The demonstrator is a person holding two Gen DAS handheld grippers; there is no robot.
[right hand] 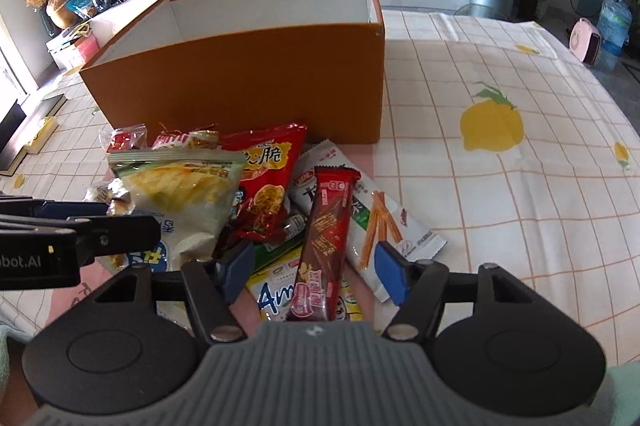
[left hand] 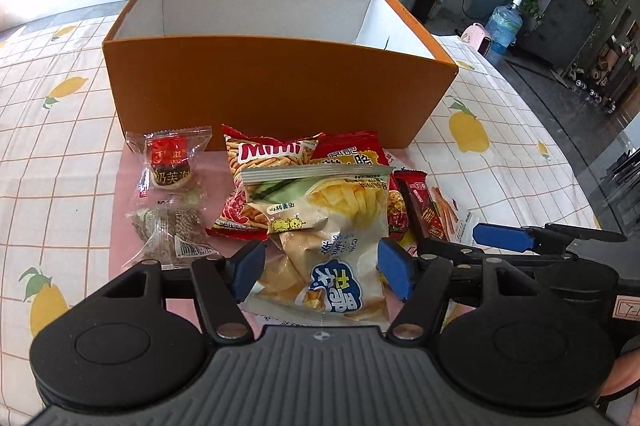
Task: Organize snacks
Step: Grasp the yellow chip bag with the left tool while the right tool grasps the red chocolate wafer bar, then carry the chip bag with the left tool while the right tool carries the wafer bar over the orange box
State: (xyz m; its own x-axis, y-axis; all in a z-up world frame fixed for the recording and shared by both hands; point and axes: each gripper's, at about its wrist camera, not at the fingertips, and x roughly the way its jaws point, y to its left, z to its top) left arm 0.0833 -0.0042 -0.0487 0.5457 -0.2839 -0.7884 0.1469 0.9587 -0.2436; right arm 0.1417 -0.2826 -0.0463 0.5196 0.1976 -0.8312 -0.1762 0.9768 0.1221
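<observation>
I see my left gripper (left hand: 322, 268) low over the snack pile, and its blue pads stand on both sides of a pale chips bag (left hand: 320, 238). The pads seem just at the bag's edges, but I cannot tell if they really press it. The big blue characters on this bag are upside down for me, and I cannot read the small text.

My right gripper (right hand: 316, 270) is over a long dark red wafer bar (right hand: 326, 238). Its jaws are apart, with a clear gap between each pad and the bar, so it holds nothing.

All the snacks lie on the lemon-print tablecloth (right hand: 500, 186), just in front of the orange box (left hand: 280, 82), which is open at the top with white inner walls. A red bag (left hand: 262, 182) shows the word "Mimi" in white letters. Another red bag (right hand: 266, 182) has yellow Chinese characters. Under the bar lies a packet (right hand: 276, 290) with blue "4m" visible. A white packet (right hand: 384, 218) shows orange sticks. At the left lie two small clear-wrapped cakes (left hand: 170, 162); the farther one has a red label with Chinese text, the nearer one a barcode.
</observation>
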